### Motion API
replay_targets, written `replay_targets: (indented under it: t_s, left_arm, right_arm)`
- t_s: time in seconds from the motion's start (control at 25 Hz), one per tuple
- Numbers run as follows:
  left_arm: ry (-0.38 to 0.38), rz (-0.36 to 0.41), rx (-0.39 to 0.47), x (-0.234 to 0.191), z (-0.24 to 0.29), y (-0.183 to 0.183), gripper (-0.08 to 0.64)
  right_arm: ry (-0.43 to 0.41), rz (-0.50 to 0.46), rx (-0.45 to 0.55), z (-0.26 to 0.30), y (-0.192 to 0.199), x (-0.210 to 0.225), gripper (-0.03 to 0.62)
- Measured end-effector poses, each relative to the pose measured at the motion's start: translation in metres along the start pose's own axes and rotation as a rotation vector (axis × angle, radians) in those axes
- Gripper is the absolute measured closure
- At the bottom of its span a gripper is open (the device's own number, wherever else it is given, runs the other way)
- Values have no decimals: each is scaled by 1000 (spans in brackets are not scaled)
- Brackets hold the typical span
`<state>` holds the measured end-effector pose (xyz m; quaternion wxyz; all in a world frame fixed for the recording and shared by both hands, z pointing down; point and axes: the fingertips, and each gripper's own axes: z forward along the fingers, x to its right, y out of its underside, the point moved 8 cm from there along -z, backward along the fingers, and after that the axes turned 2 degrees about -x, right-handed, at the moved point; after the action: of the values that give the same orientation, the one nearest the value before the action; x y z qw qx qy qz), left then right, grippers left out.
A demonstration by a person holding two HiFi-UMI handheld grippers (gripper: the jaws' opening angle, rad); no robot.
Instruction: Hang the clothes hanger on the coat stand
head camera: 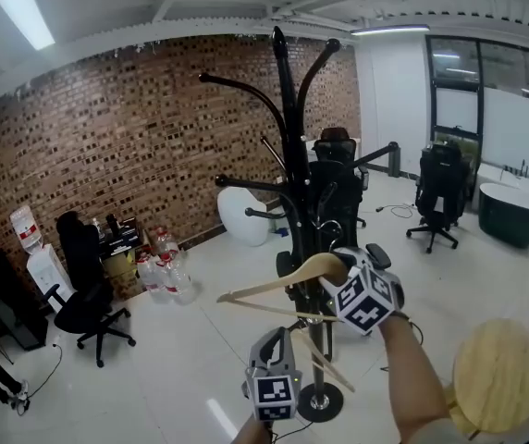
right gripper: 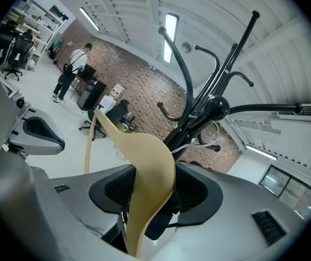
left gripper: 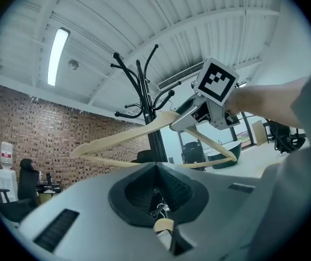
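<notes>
A pale wooden hanger [head camera: 278, 287] is held level in front of the black coat stand [head camera: 292, 155], about halfway up its pole. My right gripper [head camera: 336, 280] is shut on the hanger's neck. In the right gripper view the wood [right gripper: 147, 167] fills the jaws, and the metal hook [right gripper: 201, 141] reaches toward the stand's pole [right gripper: 215, 109]; I cannot tell if they touch. My left gripper [head camera: 272, 348] hangs lower, below the hanger's bar and apart from it. The left gripper view looks up at the hanger [left gripper: 117, 140] and the right gripper [left gripper: 184, 123]; how the left jaws stand is unclear.
The stand's round base [head camera: 320, 402] sits on the white floor near me. A round wooden table [head camera: 500, 373] is at lower right. Office chairs [head camera: 89, 303] [head camera: 438, 197], water bottles [head camera: 163, 271] and a dark tub [head camera: 516, 213] line the room. People [right gripper: 68, 72] stand far off.
</notes>
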<state>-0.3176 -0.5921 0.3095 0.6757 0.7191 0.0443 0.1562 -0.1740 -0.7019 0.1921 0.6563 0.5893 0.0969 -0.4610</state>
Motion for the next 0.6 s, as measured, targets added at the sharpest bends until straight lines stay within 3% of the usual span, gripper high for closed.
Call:
replay_targets:
  t_s: [0.32, 0.6]
  left_arm:
    - [5, 8, -37, 5, 11, 9, 549]
    - [-7, -4, -56, -3, 14, 20, 549]
  right_arm:
    - [-20, -42, 1, 29, 2, -4, 385]
    - [41, -108, -4, 47, 5, -3, 380]
